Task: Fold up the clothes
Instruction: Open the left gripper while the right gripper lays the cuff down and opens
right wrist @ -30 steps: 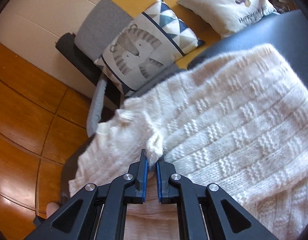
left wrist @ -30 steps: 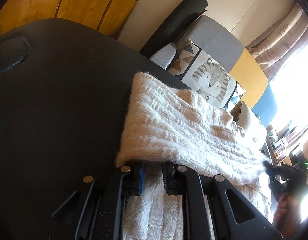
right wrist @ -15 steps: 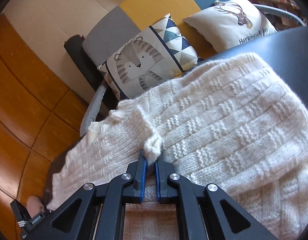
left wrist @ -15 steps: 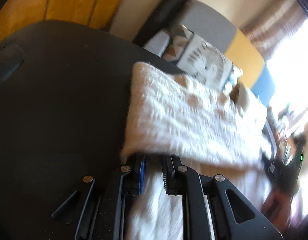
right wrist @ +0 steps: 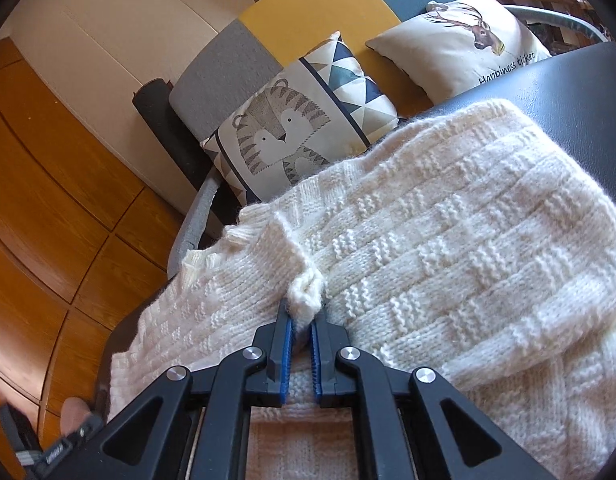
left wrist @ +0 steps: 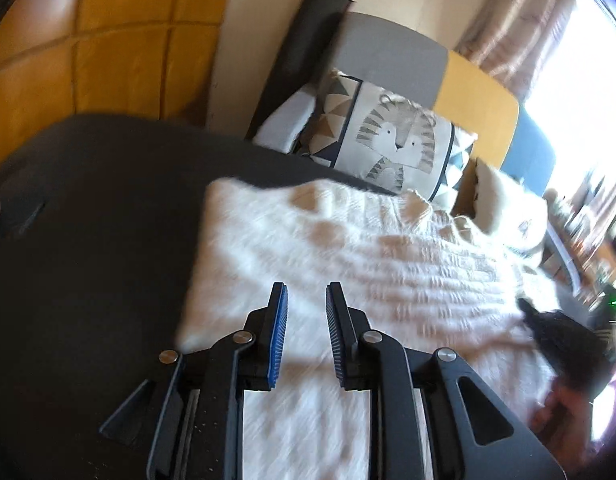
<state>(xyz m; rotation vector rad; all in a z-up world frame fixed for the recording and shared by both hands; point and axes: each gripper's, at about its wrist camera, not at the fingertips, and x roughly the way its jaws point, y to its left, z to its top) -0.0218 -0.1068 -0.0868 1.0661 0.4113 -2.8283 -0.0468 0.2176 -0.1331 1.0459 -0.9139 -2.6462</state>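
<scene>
Cream knitted sweater (right wrist: 448,240) lies folded on the dark worktop (left wrist: 88,240), its far edge just short of the tiger cushion (right wrist: 292,132) on the sofa behind.

Right tongs (right wrist: 302,320): jaws nearly together, blue pads pinching a bunched fold of the sweater near its left side as the right wrist view has it. The pinched knit stands up as a small lump above the pads.

Left tongs (left wrist: 306,312): jaws opening, a narrow gap between the pads, nothing caught in it. They hang above the sweater's near edge, clear of the knit. Left wrist view is blurred.

A second cushion (right wrist: 464,40), with a deer print, sits right of the tiger cushion.
</scene>
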